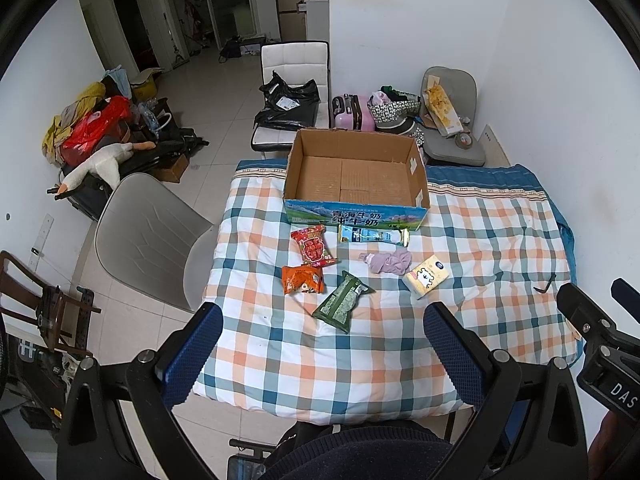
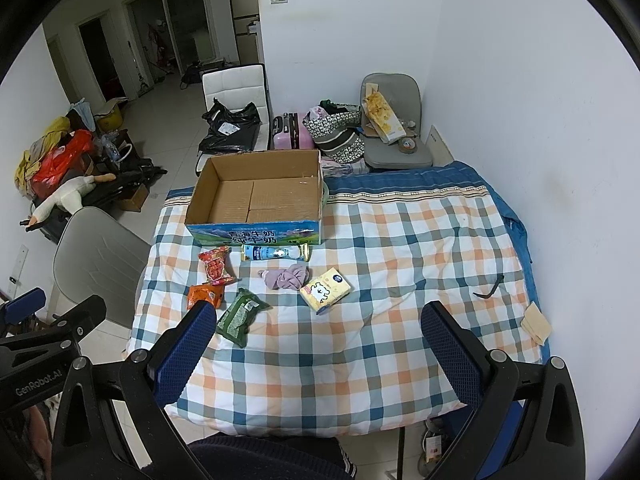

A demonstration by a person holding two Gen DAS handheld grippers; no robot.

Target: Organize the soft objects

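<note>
My left claw (image 1: pixel 323 328) hung wide open above the near edge of the checked quilt (image 1: pixel 360 368), its blue pads holding nothing. My right claw (image 2: pixel 318 326) was spread just as wide, also empty, over the same near edge.

Just past my fingers lay the green packet (image 1: pixel 342 302), tilted, and beside it to the left the orange packet (image 1: pixel 302 279), with the red packet (image 1: pixel 316 251) touching its far side. To the right sat the yellow tissue pack (image 1: pixel 425 277), close to the lilac cloth bundle (image 1: pixel 387 261). Beyond those lay the blue-and-white tube pack (image 1: pixel 374 236), lengthwise against the front wall of the cardboard box (image 1: pixel 356 213). The box stood open at the far side of the quilt, nothing inside it but its cardboard floor.

Off at the quilt's right lay a small dark bent thing (image 2: pixel 489 287); I could not tell what it was. A grey chair (image 1: pixel 144 236) stood at the table's left.
</note>
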